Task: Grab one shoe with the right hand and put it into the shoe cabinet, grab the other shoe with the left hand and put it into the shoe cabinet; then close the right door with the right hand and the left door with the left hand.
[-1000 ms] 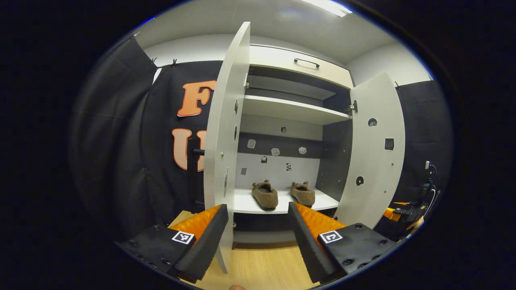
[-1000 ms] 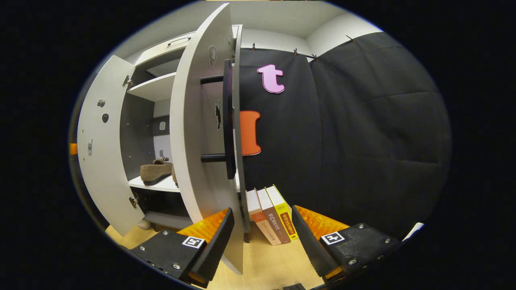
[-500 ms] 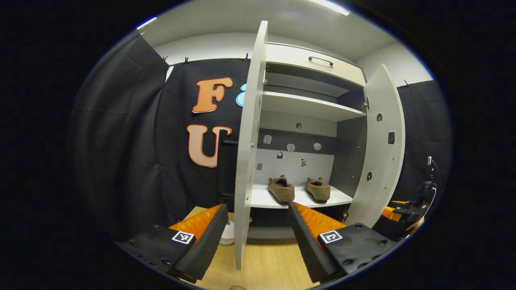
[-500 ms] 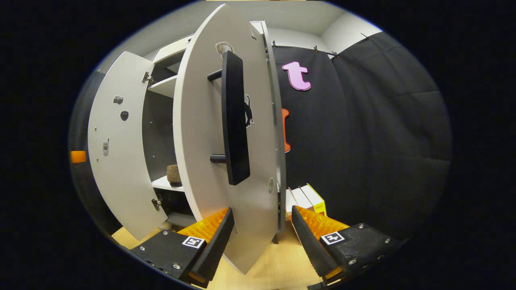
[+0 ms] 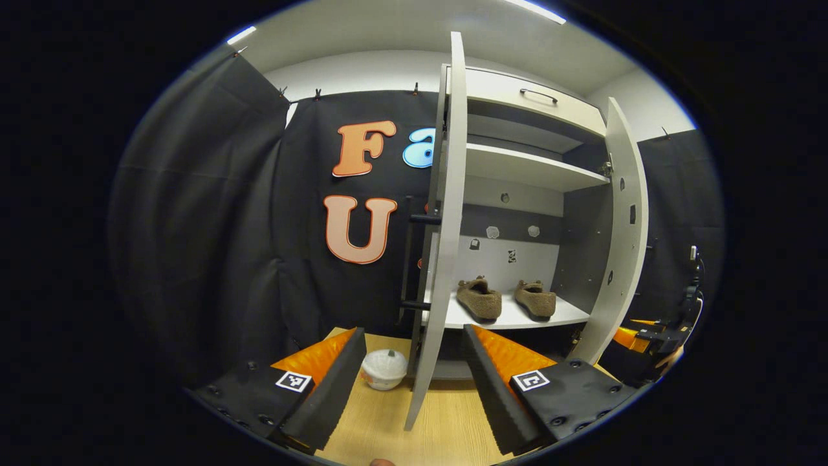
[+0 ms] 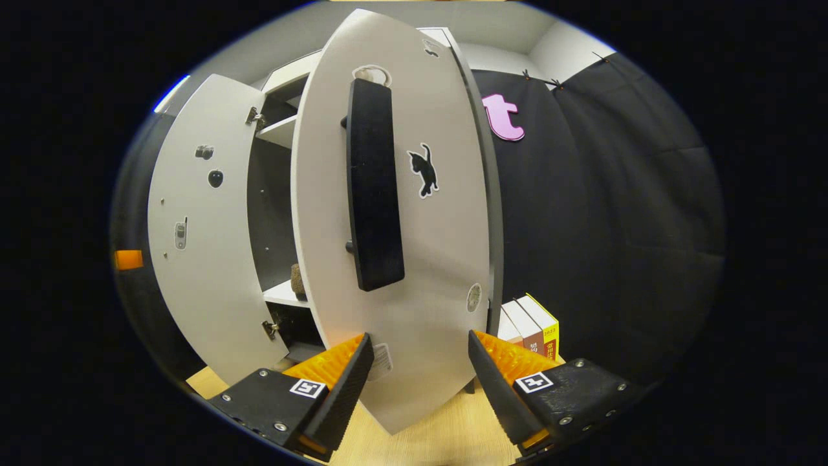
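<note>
Both shoes on the cabinet shelf; both doors partly open.

In the left gripper view, the left gripper [image 5: 411, 375] has its fingers spread apart and empty, with the edge of the left door [image 5: 440, 246] standing between them. The two brown shoes, left shoe [image 5: 479, 299] and right shoe [image 5: 536, 299], rest side by side on the lower shelf [image 5: 511, 317] of the shoe cabinet [image 5: 517, 103]. A small white pumpkin [image 5: 384, 369] sits on the wooden floor beside the door. In the right gripper view, the right gripper [image 6: 419, 382] is open and empty, facing the outer face of the right door [image 6: 427, 259], near its black handle [image 6: 372, 188]. Books [image 6: 533, 327] lean beside the cabinet.
</note>
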Motion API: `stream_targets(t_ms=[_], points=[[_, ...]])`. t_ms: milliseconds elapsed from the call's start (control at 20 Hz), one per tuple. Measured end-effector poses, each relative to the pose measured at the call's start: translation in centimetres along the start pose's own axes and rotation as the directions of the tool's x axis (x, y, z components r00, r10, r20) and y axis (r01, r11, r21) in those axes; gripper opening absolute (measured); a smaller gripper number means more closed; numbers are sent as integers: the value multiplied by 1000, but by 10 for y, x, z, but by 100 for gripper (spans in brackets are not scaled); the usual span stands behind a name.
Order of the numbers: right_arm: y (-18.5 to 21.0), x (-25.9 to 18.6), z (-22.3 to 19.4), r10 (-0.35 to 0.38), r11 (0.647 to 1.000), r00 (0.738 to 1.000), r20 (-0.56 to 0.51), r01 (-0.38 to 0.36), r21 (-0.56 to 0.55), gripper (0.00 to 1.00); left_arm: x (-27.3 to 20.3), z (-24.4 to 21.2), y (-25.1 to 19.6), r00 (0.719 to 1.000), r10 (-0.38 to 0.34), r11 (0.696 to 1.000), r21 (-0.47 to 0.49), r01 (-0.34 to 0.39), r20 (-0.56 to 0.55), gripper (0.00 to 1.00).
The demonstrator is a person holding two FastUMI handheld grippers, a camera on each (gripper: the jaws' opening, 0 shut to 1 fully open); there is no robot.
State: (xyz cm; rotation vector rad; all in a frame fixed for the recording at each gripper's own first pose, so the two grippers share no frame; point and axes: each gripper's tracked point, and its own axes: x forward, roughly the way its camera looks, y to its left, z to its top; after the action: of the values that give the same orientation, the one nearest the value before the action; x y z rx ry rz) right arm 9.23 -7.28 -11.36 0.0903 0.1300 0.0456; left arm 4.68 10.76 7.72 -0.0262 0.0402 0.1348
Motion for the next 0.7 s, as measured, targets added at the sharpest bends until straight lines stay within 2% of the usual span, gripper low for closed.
stream_targets(t_ms=[150,250,300,450,500,700], points=[[10,3,0,13,1000,1000,-4,-13,-9,91,4,-2,19,1000,28,999,19,-28,5,94],[13,4,2,16,1000,1000,-2,-16,-12,92,12,-8,32,999,49,998,25,-49,7,99],[15,4,3,18,1000,1000,0,-18,-11,91,17,-12,37,998,56,998,28,-56,4,94],[18,6,7,21,1000,1000,5,-21,-5,91,40,-27,55,997,81,996,33,-81,-7,94],[18,7,9,19,1000,1000,6,-19,-6,91,47,-29,59,996,84,996,35,-84,-1,97],[19,8,12,18,1000,1000,11,-17,-9,92,70,-49,68,997,80,997,19,-80,-21,95]])
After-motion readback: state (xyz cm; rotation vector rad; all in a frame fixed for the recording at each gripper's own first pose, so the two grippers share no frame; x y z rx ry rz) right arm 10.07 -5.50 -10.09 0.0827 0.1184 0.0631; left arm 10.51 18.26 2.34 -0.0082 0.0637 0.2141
